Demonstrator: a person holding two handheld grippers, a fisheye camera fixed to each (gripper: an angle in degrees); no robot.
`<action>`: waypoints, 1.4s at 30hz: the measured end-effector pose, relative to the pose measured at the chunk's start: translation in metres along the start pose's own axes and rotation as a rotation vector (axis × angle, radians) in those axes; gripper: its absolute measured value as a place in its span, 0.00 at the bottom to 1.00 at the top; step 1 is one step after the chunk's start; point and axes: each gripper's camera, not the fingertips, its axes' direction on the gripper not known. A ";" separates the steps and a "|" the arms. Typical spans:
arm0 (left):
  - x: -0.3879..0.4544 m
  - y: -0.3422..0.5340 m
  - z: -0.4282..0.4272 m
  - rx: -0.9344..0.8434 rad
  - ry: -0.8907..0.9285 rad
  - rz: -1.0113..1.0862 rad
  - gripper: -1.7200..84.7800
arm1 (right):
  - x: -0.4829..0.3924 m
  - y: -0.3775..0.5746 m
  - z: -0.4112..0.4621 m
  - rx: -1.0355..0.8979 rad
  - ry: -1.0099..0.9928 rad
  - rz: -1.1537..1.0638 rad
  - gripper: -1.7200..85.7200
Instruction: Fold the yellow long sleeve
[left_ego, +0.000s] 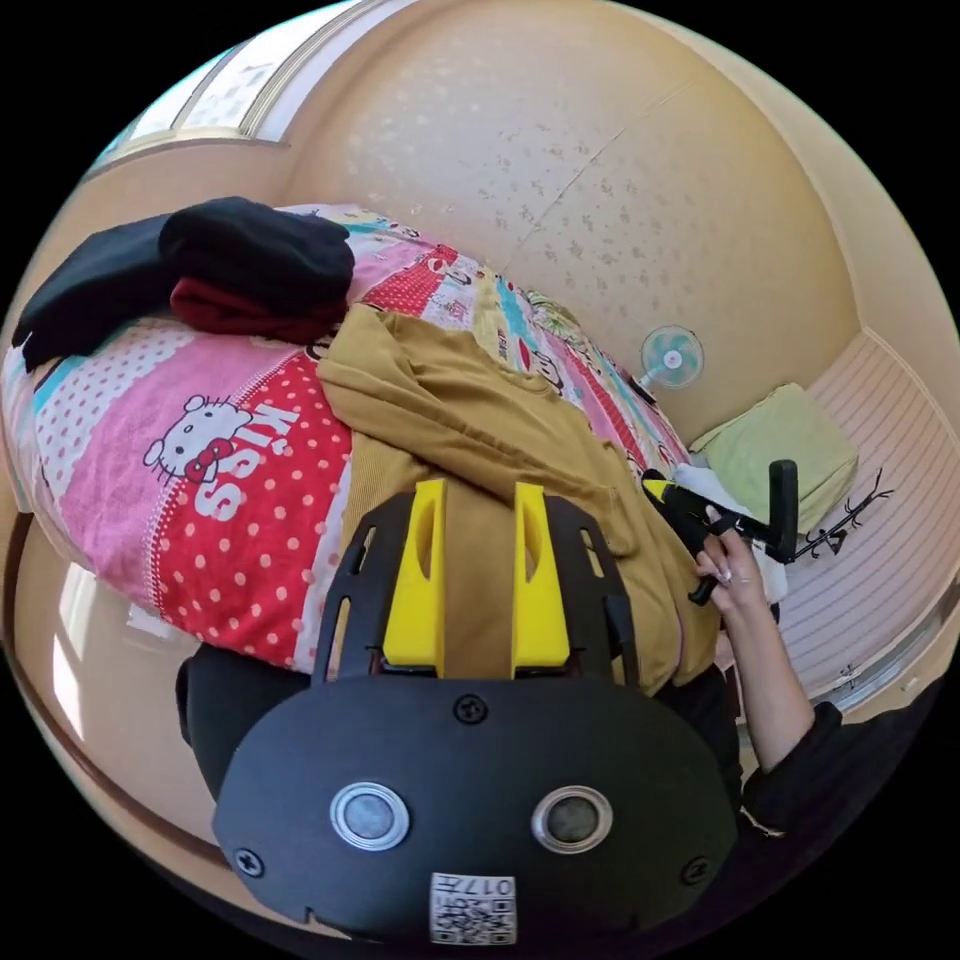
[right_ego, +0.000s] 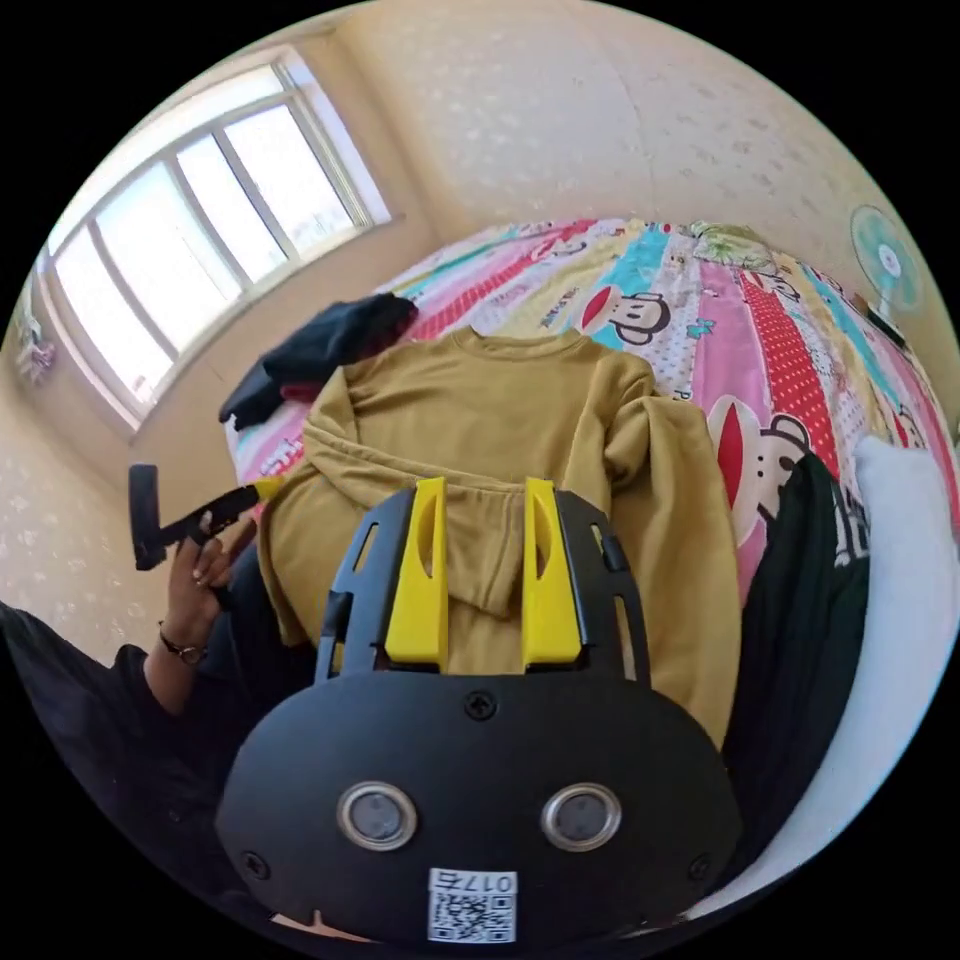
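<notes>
The yellow long sleeve (left_ego: 470, 420) lies on the bed, its hem toward the person. In the right gripper view the long sleeve (right_ego: 500, 420) has its collar at the far end and both sleeves folded in over the body. My left gripper (left_ego: 480, 488) hovers open above the lower part of the shirt, nothing between its jaws. My right gripper (right_ego: 485, 485) is also open, above the folded-in sleeve cuff. A hand holds the right gripper (left_ego: 690, 505) at the shirt's right edge, and another hand holds the left gripper (right_ego: 230, 505) by the shirt's left edge.
The bed has a bright cartoon-print cover (left_ego: 220, 450). A pile of black and red clothes (left_ego: 240, 265) sits near the shirt's collar. A dark garment (right_ego: 800, 590) and a white pillow (right_ego: 900, 570) lie beside the shirt. A fan (left_ego: 672, 358) and a green cushion (left_ego: 780, 450) stand beyond the bed.
</notes>
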 end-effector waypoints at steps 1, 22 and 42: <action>0.003 0.001 0.018 -0.038 -0.018 0.019 0.14 | 0.000 -0.020 0.027 -0.115 0.009 -0.044 0.16; -0.008 0.023 0.050 0.003 -0.009 0.072 0.11 | -0.033 -0.019 -0.165 0.490 0.363 -0.187 0.10; -0.064 0.011 0.044 0.013 0.089 -0.016 0.08 | 0.033 -0.008 -0.172 0.337 0.462 -0.134 0.12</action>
